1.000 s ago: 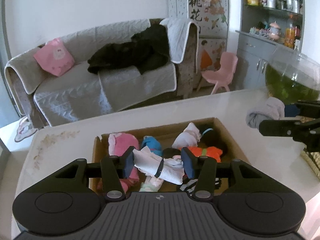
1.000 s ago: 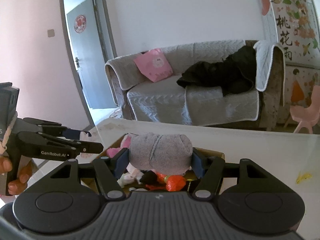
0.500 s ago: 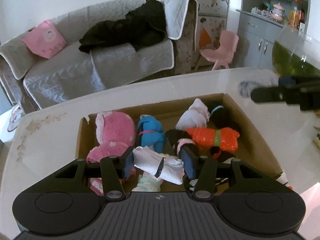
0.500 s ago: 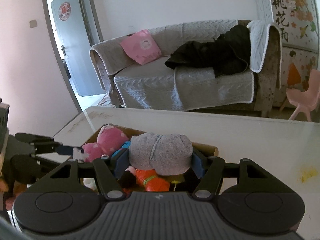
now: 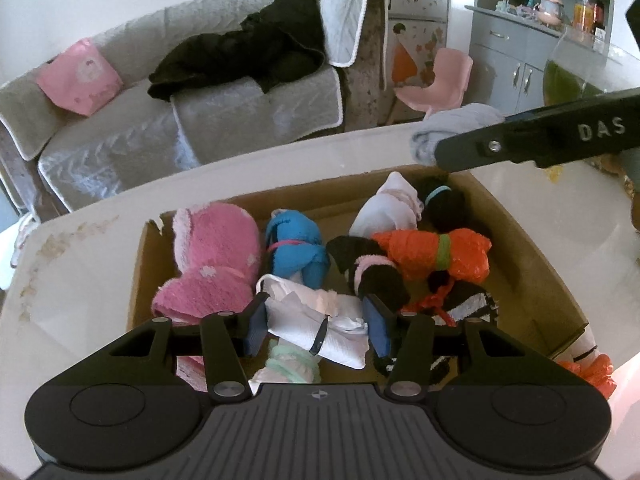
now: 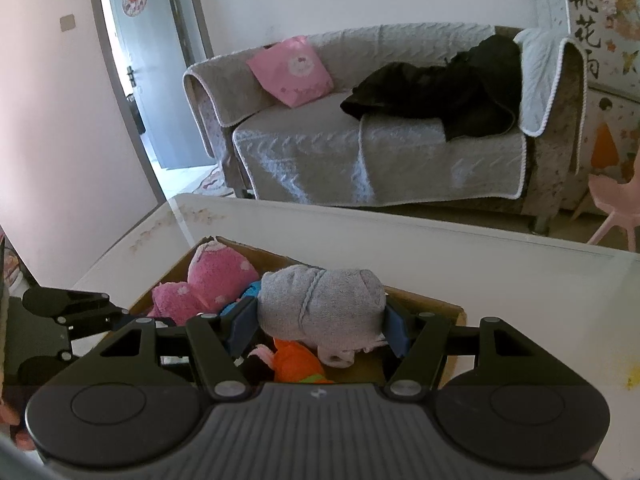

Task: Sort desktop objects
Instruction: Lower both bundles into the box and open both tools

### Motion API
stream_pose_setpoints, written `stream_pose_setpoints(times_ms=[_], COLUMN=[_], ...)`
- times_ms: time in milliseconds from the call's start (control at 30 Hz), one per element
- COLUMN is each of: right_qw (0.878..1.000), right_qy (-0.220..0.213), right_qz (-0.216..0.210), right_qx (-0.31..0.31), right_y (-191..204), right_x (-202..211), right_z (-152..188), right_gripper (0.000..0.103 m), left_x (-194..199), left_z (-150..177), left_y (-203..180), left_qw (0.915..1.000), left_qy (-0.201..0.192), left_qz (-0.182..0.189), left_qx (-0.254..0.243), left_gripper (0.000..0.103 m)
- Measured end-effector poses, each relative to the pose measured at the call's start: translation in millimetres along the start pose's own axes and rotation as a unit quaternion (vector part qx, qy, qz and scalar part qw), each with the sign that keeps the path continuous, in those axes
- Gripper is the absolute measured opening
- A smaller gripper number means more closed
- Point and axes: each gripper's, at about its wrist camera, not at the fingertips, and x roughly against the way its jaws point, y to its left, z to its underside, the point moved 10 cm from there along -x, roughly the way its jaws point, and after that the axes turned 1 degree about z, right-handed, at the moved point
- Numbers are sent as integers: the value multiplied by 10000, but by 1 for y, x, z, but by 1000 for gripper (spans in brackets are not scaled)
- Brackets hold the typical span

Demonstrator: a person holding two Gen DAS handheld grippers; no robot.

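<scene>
White walls, daylit; grey quilted sofa (image 6: pixel 380 152) against the back wall, with a pink cushion (image 6: pixel 291 70) at one end and a black garment (image 6: pixel 444 88) heaped at the other; open doorway (image 6: pixel 148 76) to the left showing a grey door; small pink plastic chair (image 5: pixel 438 80) beside a grey cabinet (image 5: pixel 516 56) with cluttered shelves; flower-painted panel (image 6: pixel 592 20) with Chinese characters behind the sofa; glossy white table (image 6: pixel 440 252) in front.
</scene>
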Motion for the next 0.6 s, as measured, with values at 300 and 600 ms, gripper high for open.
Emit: stream_pose_setpoints(times_ms=[300, 600], right_qw=[9993, 9963], right_qy=[257, 583], right_qz=[-13, 194], right_qx=[288, 603], right_y=[13, 18], right_x=[-36, -64], right_z=[-8, 2], right_gripper=[62, 74], left_x=[-19, -22], left_z=[15, 22], left_y=[0, 5], left_qw=[9998, 9997], left_qy=[115, 102], left_qz=[137, 143], left_qx=[84, 161], left_gripper=[59, 85])
